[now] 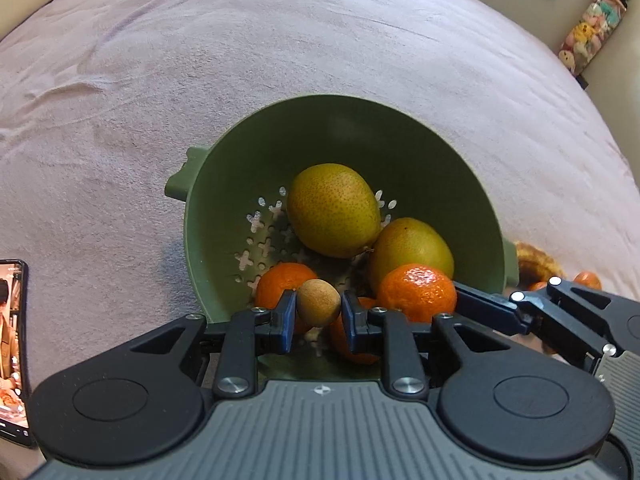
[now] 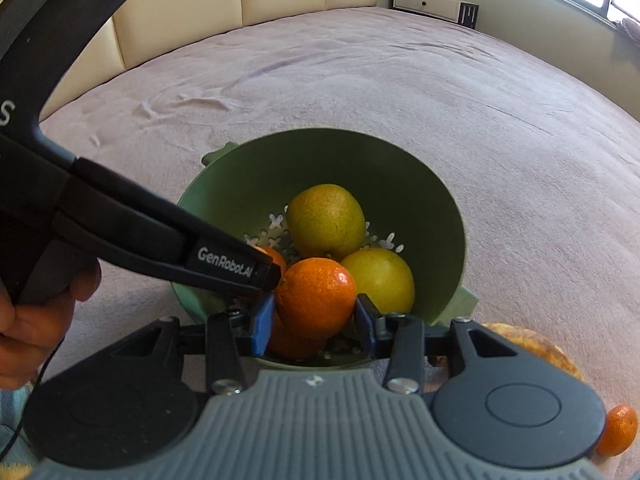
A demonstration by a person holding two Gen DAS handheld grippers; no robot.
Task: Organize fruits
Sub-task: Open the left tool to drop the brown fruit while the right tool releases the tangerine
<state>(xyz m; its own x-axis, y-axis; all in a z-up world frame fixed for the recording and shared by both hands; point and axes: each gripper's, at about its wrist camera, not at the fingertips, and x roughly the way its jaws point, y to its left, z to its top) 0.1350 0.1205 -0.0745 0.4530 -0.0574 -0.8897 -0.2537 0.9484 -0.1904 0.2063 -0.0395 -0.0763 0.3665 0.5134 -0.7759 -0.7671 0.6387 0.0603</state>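
Note:
A green colander (image 1: pixel 472 184) (image 2: pixel 420 184) sits on the pink bedspread and holds two yellow-green pears (image 1: pixel 332 208) (image 2: pixel 324 220) and several tangerines (image 1: pixel 276 284). My left gripper (image 1: pixel 319 310) is shut on a small tan longan (image 1: pixel 319 307) over the colander's near rim. My right gripper (image 2: pixel 316 314) is shut on a tangerine (image 2: pixel 316 296) (image 1: pixel 418 292), held over the colander beside the second pear (image 2: pixel 380 276). The left gripper's arm (image 2: pixel 160 236) crosses the right wrist view from the left.
A phone (image 1: pixel 12 352) lies at the left edge. A loose tangerine (image 2: pixel 618 430) and a yellowish-brown object (image 2: pixel 536 348) lie right of the colander. The bedspread (image 1: pixel 200 60) stretches behind. Stuffed toys (image 1: pixel 596 20) stand far right.

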